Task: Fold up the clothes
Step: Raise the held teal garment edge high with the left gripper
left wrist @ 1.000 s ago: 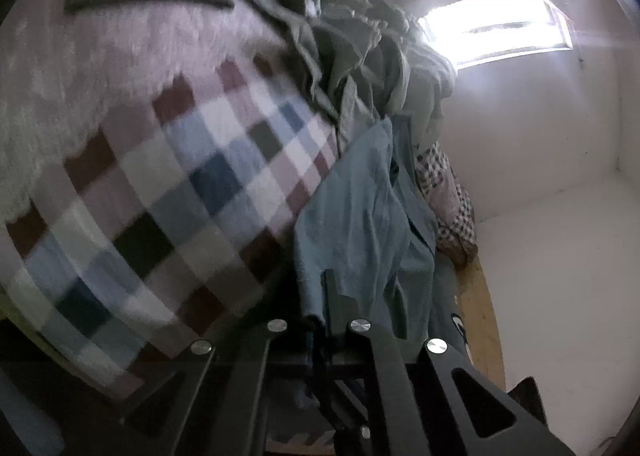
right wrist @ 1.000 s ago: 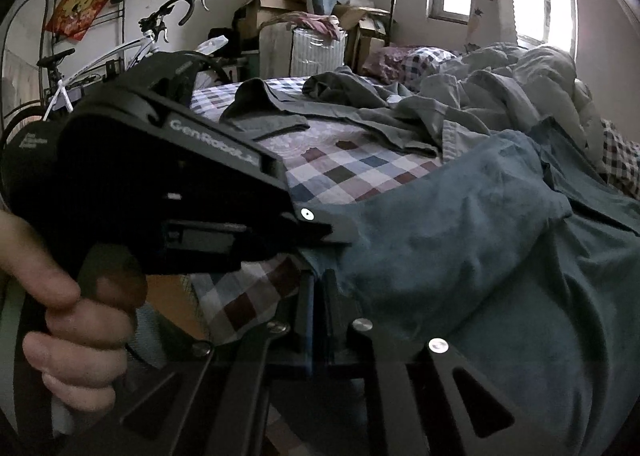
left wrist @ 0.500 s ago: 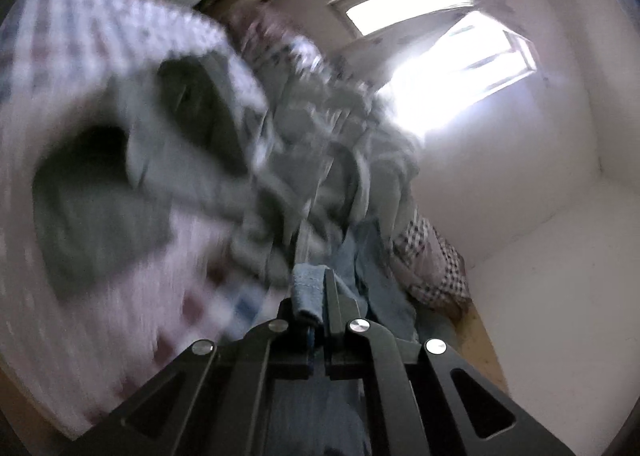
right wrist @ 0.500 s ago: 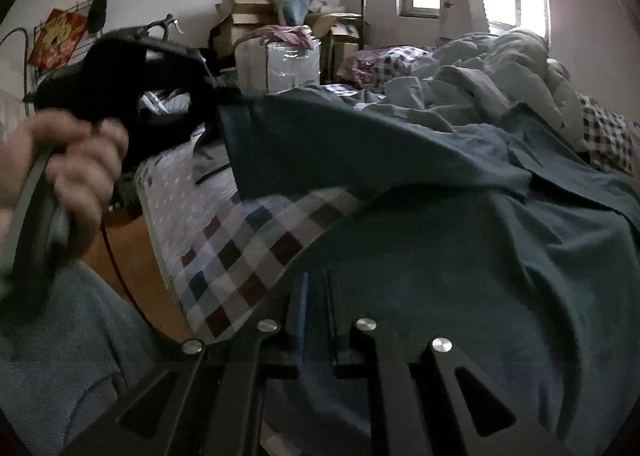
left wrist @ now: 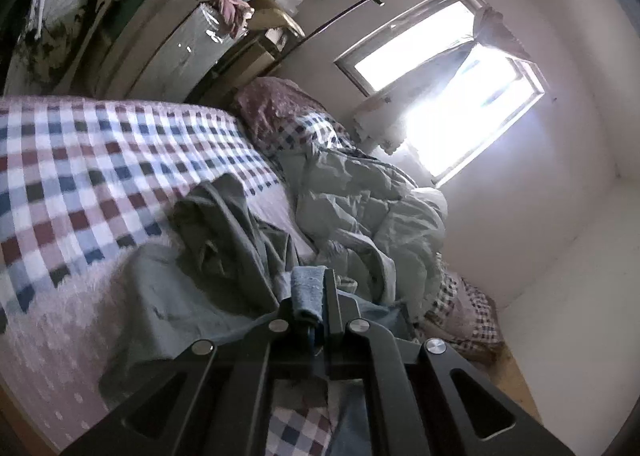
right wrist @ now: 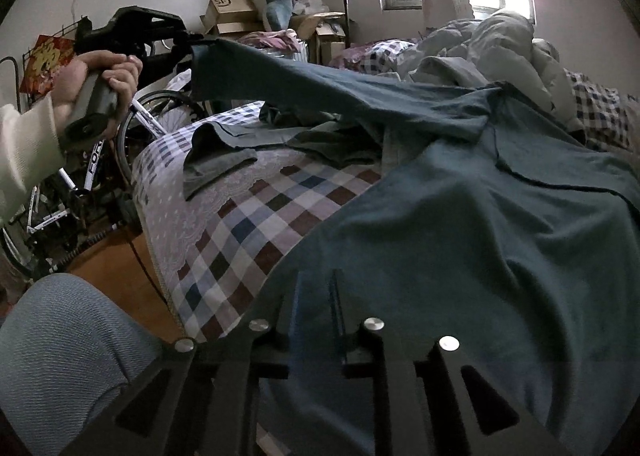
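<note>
**Blue shirt on the checked bed, one sleeve up in the air**

Messy bedroom: a bed with a red, blue and white checked cover (right wrist: 256, 216), a white bicycle (right wrist: 80, 176) and stacked cardboard boxes (right wrist: 230, 10) along the wall, and a bright window (left wrist: 448, 84) behind. From the left: the left gripper (right wrist: 188, 41), held in a hand (right wrist: 100, 76) with a cream sleeve, is clamped on the cuff of the dusty-blue long-sleeved shirt (right wrist: 460, 224), holding that sleeve stretched out above the bed. Under it lies a crumpled grey-green garment (right wrist: 224, 152). The shirt body is spread over the near right of the bed. The right gripper (right wrist: 316, 296) sits low over the hem with its jaws opening, cloth right under them, not pinched. A pale rumpled duvet (right wrist: 496, 52) is behind.
</note>
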`<state>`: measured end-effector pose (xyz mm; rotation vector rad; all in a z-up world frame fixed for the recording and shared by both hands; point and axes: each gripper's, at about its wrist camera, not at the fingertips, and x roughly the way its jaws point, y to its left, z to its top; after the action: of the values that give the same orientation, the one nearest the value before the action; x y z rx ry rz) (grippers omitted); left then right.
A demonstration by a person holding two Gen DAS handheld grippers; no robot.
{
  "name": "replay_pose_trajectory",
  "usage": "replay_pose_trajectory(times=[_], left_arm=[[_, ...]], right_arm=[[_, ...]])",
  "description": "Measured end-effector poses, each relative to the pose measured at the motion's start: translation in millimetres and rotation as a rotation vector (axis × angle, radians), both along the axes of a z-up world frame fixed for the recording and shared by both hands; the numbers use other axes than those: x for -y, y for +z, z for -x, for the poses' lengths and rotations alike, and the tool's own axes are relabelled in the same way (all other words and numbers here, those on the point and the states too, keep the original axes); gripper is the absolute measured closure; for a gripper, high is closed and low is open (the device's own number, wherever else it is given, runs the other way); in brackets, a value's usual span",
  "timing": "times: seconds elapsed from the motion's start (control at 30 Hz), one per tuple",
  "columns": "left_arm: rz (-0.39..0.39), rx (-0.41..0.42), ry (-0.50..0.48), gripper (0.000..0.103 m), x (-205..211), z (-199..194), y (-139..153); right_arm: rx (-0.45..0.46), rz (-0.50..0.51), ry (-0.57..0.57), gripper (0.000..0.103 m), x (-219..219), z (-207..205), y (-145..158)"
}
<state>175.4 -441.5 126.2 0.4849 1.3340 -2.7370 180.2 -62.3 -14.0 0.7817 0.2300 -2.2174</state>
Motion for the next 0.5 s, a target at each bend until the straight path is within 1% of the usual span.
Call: replay_pose_trajectory(times=[0.07,0.23,0.3,0.4,0.43,0.5], left_arm=[[0.014,-0.009,0.001,0.102,1.3,4.9,8.6],[0.077,-0.087,-0.037,0.102,-8.9,18.3,59.7],[0.063,-0.11,-0.051,0.102,-11.1,26.8,77.2],[0.014,-0.113,-0.05,0.102,-8.8,37.8,82.4],[0.011,-0.11,-0.044,0.102,-8.2,40.1,81.0],[0.031,-0.109,-0.035,0.102,-8.6,42.0,79.1]], right_arm=[[0.008,0.008,-0.001,0.082,-1.5,0.9,0.2],[0.023,0.024,-0.019,0.076,-6.7,6.1,0.9],[0.033,0.035,-0.029,0.075,-9.6,9.1,1.5],[0.038,0.045,-0.04,0.074,-13.4,12.0,3.6],[0.037,0.047,-0.043,0.072,-14.9,12.7,4.5],[0.029,0.047,-0.057,0.069,-19.4,15.1,6.3]])
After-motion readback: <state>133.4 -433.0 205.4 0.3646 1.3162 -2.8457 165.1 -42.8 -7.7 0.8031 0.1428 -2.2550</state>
